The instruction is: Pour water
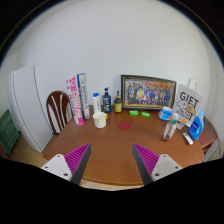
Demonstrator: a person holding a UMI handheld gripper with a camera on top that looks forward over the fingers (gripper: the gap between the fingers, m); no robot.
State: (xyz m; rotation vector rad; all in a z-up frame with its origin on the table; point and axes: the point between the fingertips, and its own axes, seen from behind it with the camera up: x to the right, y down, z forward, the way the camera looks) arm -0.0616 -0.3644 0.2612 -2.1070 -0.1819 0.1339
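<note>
Wooden table (110,145) ahead, tongs (112,160) spread apart holding nothing, white cup (100,120) and bottles (106,102) well beyond

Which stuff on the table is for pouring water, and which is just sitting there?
Probably for pouring:
white cup
bottles behind it
gripper, fingers open, holding nothing

Just sitting there:
framed picture
gift sign
small green things
pink thing
books
chair
</note>
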